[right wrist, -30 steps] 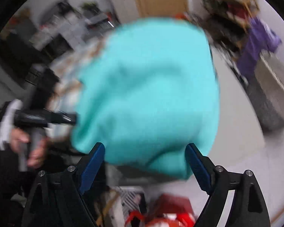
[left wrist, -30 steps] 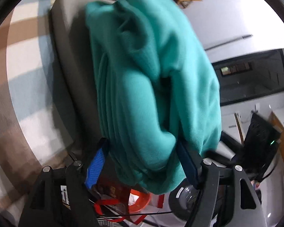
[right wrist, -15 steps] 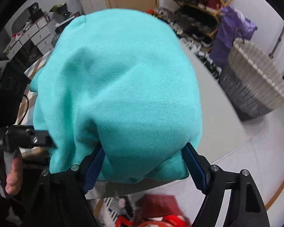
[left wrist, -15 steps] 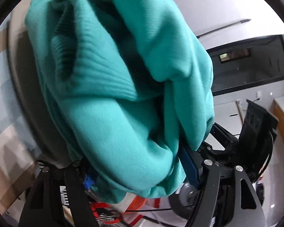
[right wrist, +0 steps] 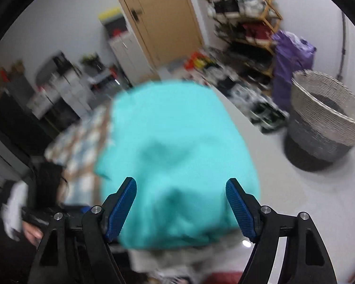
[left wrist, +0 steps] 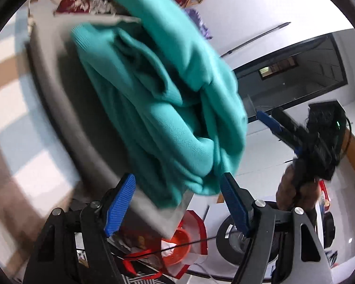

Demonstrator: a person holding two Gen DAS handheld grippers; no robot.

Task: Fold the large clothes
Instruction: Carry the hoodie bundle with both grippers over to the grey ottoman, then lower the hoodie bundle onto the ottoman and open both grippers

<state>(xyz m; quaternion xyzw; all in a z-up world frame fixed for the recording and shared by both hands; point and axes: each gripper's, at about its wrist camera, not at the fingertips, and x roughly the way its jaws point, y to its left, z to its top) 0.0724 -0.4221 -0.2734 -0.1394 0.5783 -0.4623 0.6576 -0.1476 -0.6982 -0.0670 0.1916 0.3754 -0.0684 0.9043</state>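
Left wrist view: the teal sweater (left wrist: 168, 108) lies bunched on the grey worktop (left wrist: 56, 108), near its corner. Half a second ago the left claw (left wrist: 177, 189) was buried in the fabric; now both blue pads (left wrist: 120, 203) stand spread and clear, one just touching the bundle's edge at most. The right claw (left wrist: 275, 124) appears at the right, drawn away.

Right wrist view: the right claw (right wrist: 181, 203) has just been closing slightly, yet nothing is gripped; its pads stand apart with the sweater (right wrist: 177, 156) beyond them on the worktop (right wrist: 246, 127). Blur limits certainty, but the garment appears released, the fold apparently placed.
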